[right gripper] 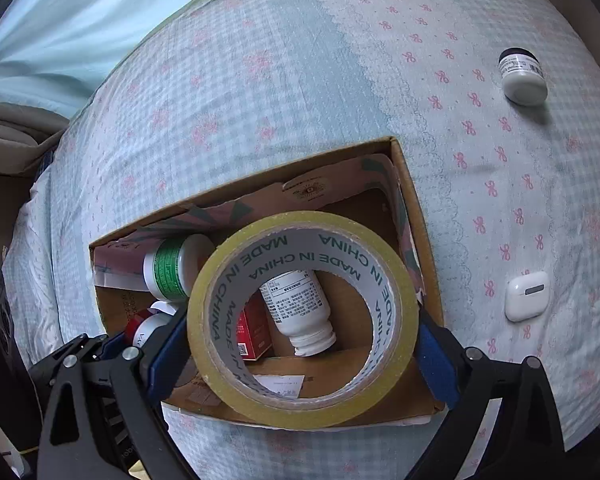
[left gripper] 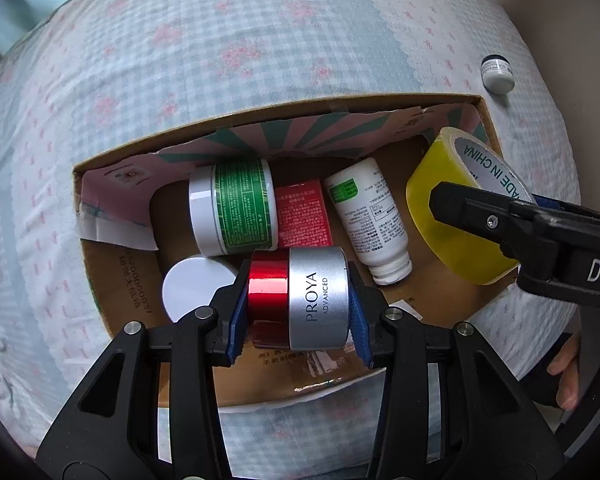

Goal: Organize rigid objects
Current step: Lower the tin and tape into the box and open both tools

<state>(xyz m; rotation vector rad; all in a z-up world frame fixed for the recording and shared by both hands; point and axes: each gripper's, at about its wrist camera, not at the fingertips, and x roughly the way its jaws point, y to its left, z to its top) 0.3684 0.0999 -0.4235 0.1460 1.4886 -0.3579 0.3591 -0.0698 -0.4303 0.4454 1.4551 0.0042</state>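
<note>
Silver-and-red PROYA jar point(left gripper: 300, 300), lying on its side, lower centre of the left wrist view, above the open cardboard box point(left gripper: 112, 280). Yellow tape roll point(right gripper: 302, 318), core printed "MADE IN CHINA", upright on edge, centre of the right wrist view, over the box's right half. Inside the box: green-labelled white jar point(left gripper: 234, 208) on its side; red carton point(left gripper: 304, 220) flat beside it; white bottle point(left gripper: 370, 220) lying with cap toward the lower frame; white round lid point(left gripper: 196, 292) at lower left. On the bedsheet, right of frame: small dark-capped jar point(right gripper: 522, 78), upper right; white earbud case point(right gripper: 527, 296), mid right.
</note>
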